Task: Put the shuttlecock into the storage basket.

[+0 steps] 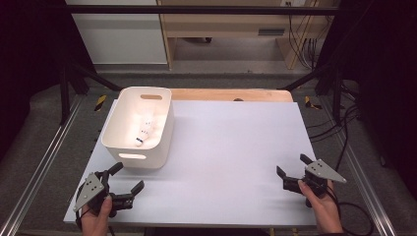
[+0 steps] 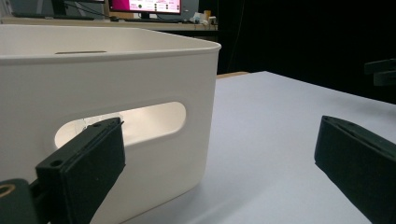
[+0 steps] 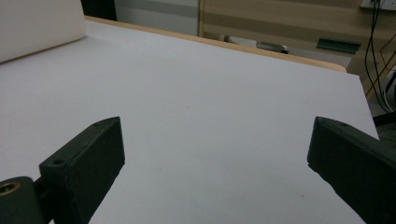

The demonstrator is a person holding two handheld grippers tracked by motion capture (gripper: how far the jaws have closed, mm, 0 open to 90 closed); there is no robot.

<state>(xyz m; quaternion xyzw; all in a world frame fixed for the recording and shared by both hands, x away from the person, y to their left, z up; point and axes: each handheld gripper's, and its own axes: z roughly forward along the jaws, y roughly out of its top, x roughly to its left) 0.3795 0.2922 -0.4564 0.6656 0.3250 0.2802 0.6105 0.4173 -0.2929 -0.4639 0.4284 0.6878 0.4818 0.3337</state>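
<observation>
Big pale surface (image 1: 231,147) first: mostly bare, wooden edge peeking out at the far side. White bin (image 1: 139,128) parked on the left part of it, handle slot facing the near edge, with what look like white shuttlecocks (image 1: 143,132) lying inside at the bottom. Hard to count them, too small and washed out.

Left tool (image 1: 125,179) sitting just in front of the bin's near wall, jaws spread wide, holding nothing. Left gripper view puts the handle cut-out (image 2: 121,123) right behind one jaw, close but apart. Right tool (image 1: 292,166) resting low near the right edge of the surface, well apart from the bin, jaws also wide and empty.

Looks like either the tail end of a drop-off or the start of a bin move. Best guess: next up is the bin itself, so lining the left jaws over the handle slot or rim before closing, nice and square so it doesn't tip.

Writing: none readable on the bin. Pink-topped monitor (image 2: 144,5) in the background, text too small to make out.
</observation>
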